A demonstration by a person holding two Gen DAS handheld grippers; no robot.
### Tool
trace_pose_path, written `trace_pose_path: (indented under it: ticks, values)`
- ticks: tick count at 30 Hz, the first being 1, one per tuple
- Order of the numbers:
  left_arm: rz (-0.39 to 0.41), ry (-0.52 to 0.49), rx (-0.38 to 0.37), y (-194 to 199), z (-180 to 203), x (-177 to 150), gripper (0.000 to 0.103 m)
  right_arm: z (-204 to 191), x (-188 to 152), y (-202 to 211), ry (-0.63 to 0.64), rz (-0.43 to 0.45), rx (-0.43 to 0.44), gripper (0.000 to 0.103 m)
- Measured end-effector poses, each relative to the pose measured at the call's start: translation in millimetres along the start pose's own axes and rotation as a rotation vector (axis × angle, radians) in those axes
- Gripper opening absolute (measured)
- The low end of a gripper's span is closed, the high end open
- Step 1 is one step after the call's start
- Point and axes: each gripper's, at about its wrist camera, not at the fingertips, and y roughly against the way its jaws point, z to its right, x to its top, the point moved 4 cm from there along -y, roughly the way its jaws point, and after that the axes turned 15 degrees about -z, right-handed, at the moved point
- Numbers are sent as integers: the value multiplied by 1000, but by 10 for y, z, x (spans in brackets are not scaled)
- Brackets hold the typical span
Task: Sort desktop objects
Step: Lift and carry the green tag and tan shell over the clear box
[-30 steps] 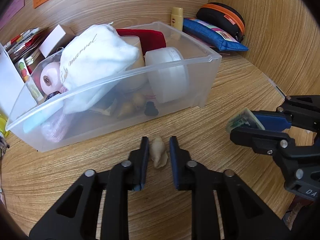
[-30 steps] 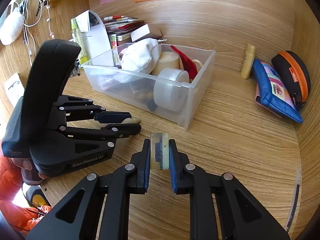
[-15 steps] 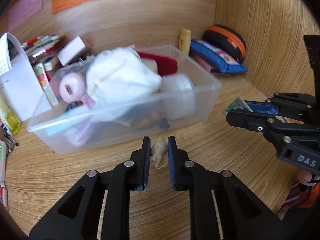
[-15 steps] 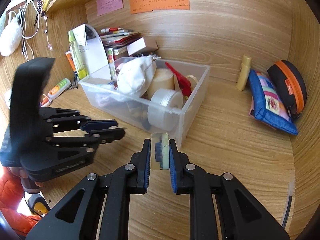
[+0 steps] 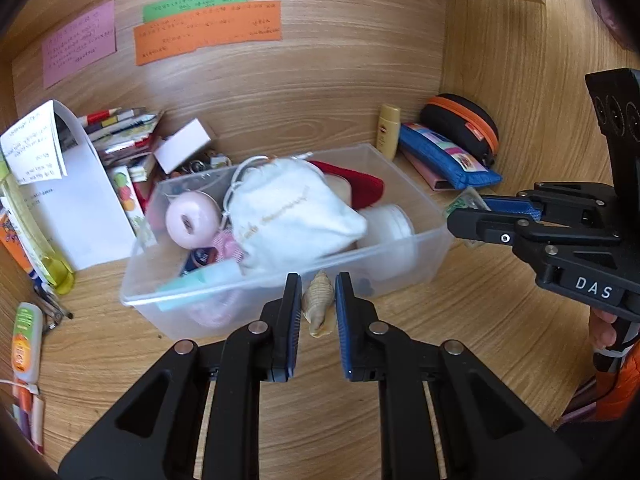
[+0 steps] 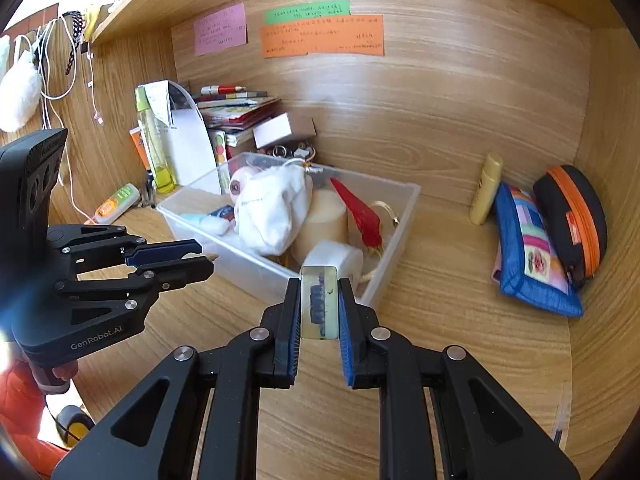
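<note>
At the far left of the wooden bench point(image 6: 440, 320), an orange-and-green tube point(image 6: 116, 204) lies near a yellow-green bottle point(image 6: 154, 148) and a curved white paper sheet point(image 6: 186, 148) that stand before a stack of books point(image 6: 236, 108). The left gripper point(image 5: 317, 308) hangs above the bench in front of the clear plastic bin point(image 5: 432, 248), its jaws pinching a small beige spiral seashell point(image 5: 319, 307) that points toward the bin's near wall. The bin holds a white drawstring pouch point(image 5: 292, 216), a pink round object point(image 5: 193, 220), a red item point(image 6: 358, 216), a tan cylinder point(image 6: 322, 220) and a white lidded jar point(image 5: 390, 226), packed close together. To the right, the right gripper point(image 6: 319, 304) is raised before the bin's near right corner, its jaws clamped on a small clear rectangular block with a dark blue piece inside point(image 6: 319, 302). Along the back wall further right stand a small yellow tube point(image 6: 486, 190), then a blue patterned pouch point(image 6: 528, 252) and a black case with an orange zipper point(image 6: 572, 216), leaning against one another. Pink, green and orange notes point(image 6: 320, 36) are stuck on the wall above.
</note>
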Motion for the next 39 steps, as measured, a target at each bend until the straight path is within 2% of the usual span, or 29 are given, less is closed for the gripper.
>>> trace_pose_path:
  ticks: [9,15,20,29,32,36,39]
  values:
    - [30,19,28,78,-283,156,16,-57,260,-18,22,29,-2,15]
    - [35,44,19,78,-450,175,16,-50,341,-140,15,10,8,15]
    - [23,49,7,37,-482,100,16,-172,76,-146,45,-18,37,15]
    - [-17,55,-42,-42,-362,-127,16,-503,-517,-287,95,-149,87,15]
    - [-31,51,-54,-56,-288,-206,16,-604,-637,-305,125,-169,88,20]
    - [-41,45,-73,-47,-179,-304,16,-647,-733,-318,143,-181,97,32]
    - [-52,43,-85,-56,-103,-375,16,-650,-789,-369,143,-198,97,33]
